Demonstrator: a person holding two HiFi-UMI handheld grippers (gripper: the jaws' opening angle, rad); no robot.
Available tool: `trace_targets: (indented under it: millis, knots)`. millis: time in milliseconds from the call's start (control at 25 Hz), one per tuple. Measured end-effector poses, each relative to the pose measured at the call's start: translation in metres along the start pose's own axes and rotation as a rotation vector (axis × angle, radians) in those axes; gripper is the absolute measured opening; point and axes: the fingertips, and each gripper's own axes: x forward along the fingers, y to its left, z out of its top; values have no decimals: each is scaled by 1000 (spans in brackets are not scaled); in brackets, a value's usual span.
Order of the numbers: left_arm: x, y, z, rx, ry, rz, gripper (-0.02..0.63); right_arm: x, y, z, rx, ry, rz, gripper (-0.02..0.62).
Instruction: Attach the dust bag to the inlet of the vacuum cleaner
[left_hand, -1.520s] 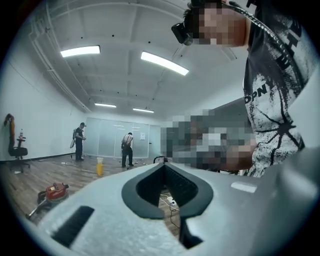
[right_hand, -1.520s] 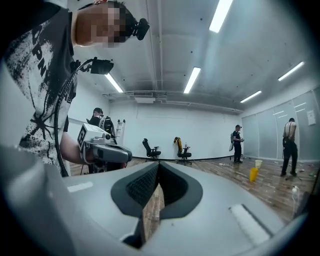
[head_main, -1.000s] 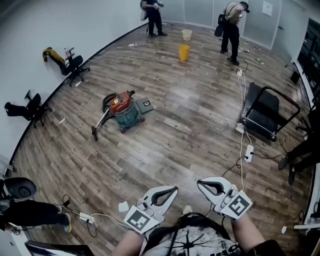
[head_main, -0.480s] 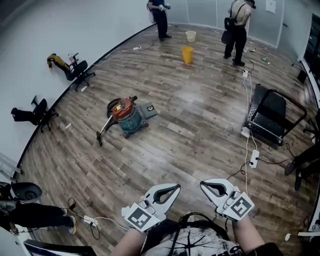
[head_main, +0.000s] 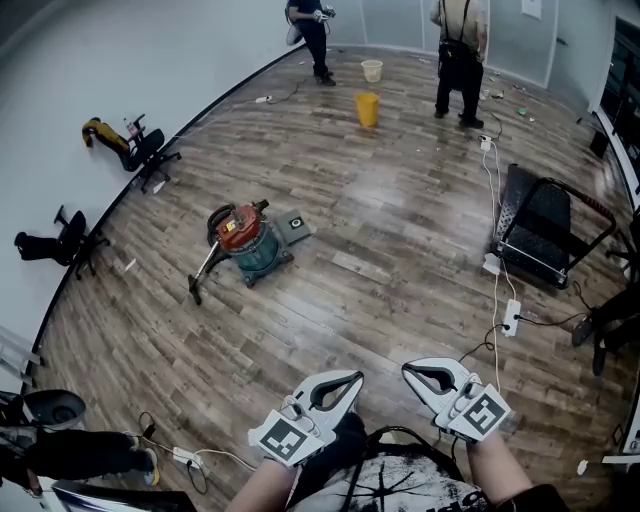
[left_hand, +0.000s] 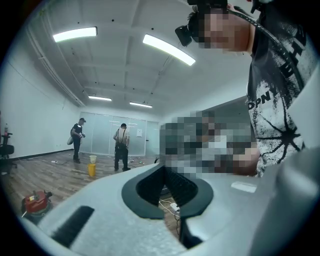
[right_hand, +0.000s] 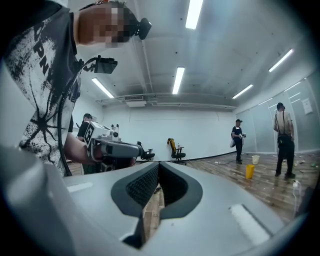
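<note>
The vacuum cleaner (head_main: 246, 238), a teal drum with a red top, stands far off on the wooden floor, its hose and wand (head_main: 203, 272) trailing to the left. A flat grey dust bag (head_main: 293, 225) with a round hole lies on the floor just right of the drum. In the left gripper view the vacuum cleaner (left_hand: 36, 202) shows small at the lower left. My left gripper (head_main: 353, 378) and right gripper (head_main: 409, 371) are held close to my body, both shut and empty, far from the vacuum. The left gripper (left_hand: 162, 168) and right gripper (right_hand: 159, 164) show their pads together.
A yellow bucket (head_main: 367, 108) and a white bucket (head_main: 372, 70) stand at the back near two people (head_main: 460, 50). A black framed machine (head_main: 538, 228) sits at the right, with a power strip (head_main: 512, 320) and cables. Office chairs (head_main: 148, 148) line the left wall.
The view has shifted as I walk over the floor, and the vacuum cleaner now sits a little lower in the head view. Both grippers stay shut and hold the same spot in the picture.
</note>
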Motion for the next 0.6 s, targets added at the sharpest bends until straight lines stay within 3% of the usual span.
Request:
trace_targets:
  millis: [600]
  knots:
    - [11,169,22,14,-40,-103,0,147,-74,17,-44,4,-77,5]
